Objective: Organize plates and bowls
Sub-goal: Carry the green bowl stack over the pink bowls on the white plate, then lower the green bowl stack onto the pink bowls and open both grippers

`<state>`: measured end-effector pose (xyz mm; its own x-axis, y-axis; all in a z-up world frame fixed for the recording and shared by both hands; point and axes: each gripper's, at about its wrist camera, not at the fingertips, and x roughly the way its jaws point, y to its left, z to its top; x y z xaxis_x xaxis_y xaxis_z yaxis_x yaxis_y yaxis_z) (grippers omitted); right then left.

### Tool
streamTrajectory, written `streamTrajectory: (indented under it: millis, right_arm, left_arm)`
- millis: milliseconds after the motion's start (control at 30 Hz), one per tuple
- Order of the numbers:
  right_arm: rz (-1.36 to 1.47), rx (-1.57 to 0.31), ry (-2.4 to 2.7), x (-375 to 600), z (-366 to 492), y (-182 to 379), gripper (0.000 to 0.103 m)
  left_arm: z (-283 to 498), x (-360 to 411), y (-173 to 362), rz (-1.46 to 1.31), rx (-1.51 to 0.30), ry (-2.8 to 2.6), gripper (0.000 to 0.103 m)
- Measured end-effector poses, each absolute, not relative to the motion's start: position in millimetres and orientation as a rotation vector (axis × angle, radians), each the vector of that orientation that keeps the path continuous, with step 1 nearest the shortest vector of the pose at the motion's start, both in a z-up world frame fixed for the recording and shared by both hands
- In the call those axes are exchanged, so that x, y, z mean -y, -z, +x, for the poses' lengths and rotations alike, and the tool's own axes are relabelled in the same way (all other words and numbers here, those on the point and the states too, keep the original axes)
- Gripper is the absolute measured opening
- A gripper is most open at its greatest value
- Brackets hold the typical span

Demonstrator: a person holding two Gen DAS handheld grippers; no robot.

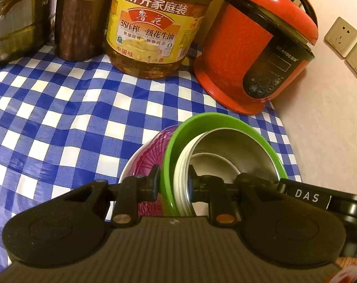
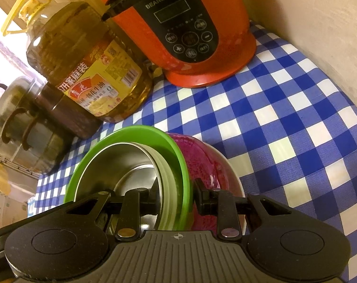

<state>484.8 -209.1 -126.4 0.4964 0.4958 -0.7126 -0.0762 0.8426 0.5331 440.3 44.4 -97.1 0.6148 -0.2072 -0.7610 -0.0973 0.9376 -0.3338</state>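
A stack of nested bowls is held between both grippers above the blue checked tablecloth (image 1: 60, 108). A green bowl (image 1: 178, 136) holds a steel bowl (image 1: 225, 151) with a white ribbed outer wall, and it sits in a purple-patterned bowl (image 1: 150, 158). My left gripper (image 1: 172, 184) is shut on the stack's rim, one finger outside the green wall, one inside the steel bowl. My right gripper (image 2: 176, 193) is shut on the opposite rim of the green bowl (image 2: 136, 134), steel bowl (image 2: 122, 165) and purple bowl (image 2: 202, 160).
A red electric cooker (image 1: 256, 47) stands at the back right by the wall, also in the right wrist view (image 2: 185, 30). A big cooking oil bottle (image 1: 152, 28), a brown canister (image 1: 81, 23) and a steel pot (image 1: 15, 21) line the back. Wall sockets (image 1: 343, 37) are at right.
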Motion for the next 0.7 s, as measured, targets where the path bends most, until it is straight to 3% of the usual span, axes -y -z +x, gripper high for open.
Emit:
streamTrajectory:
  millis: [700]
  right_arm:
    - [0.435,-0.974,-0.377,204.7,485.6,130.2,0.028]
  left_arm:
    - [443.5,-44.8,103.9,-0.354,-0.904,0.080,0.020]
